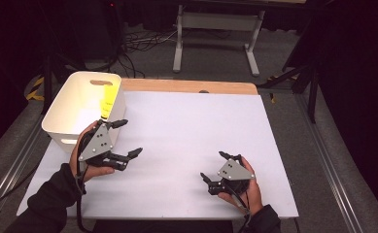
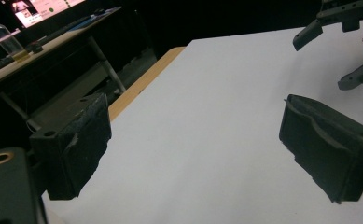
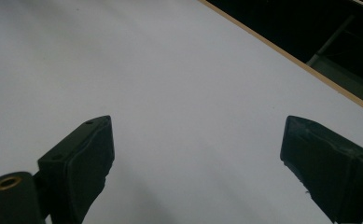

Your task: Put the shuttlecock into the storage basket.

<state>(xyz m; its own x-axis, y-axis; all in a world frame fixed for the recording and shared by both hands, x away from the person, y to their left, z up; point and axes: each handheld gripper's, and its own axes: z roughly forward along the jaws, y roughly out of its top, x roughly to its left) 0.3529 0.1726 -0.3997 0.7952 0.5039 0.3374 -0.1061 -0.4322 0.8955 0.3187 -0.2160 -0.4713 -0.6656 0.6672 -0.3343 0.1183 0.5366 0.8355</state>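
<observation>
My left gripper (image 1: 128, 137) is held over the left part of the white table top (image 1: 191, 131), just in front of a white bin (image 1: 82, 104). Its jaws stand wide open with nothing between them. In the left gripper view the left gripper (image 2: 195, 140) frames bare white surface, and the right gripper (image 2: 326, 60) shows at the top right, open. My right gripper (image 1: 214, 166) sits low near the front right of the table, open and empty. In the right gripper view the right gripper (image 3: 198, 154) looks across plain white surface toward a wooden edge (image 3: 310, 65).
A yellow object (image 1: 109, 99) lies inside the bin at its right wall. A wooden strip (image 1: 189, 86) runs along the table's far edge. Beyond it stand a white table frame (image 1: 215, 34) and cables (image 1: 138, 46) on the grey floor.
</observation>
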